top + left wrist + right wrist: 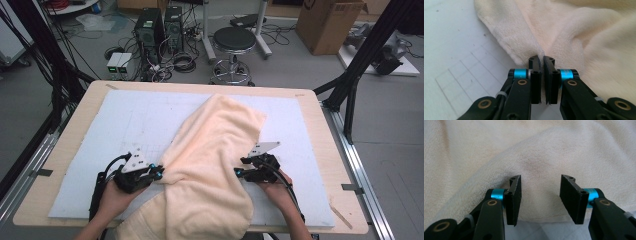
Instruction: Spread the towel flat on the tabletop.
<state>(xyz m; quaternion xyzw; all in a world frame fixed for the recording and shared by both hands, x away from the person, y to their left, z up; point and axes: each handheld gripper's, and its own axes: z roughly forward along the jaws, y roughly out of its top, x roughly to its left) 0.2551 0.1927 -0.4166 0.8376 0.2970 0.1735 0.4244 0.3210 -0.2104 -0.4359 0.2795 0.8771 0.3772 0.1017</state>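
Lying crumpled across the white mat [90, 150] on the table [320, 145], towel [210, 165], left gripper [541, 60] pinching its left edge, right gripper [540, 195] hovering jaws apart at its right edge, bare mat flanking both sides.

Even, bright overhead light is seen throughout; the towel [584, 32] beyond the fingers is softly blurred, and faint shadows are cast beneath them.

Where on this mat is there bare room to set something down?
The white mat is bare left of the towel, up to the far left corner, and in a strip along its right edge. The middle and near edge are crowded with towel and both tools.
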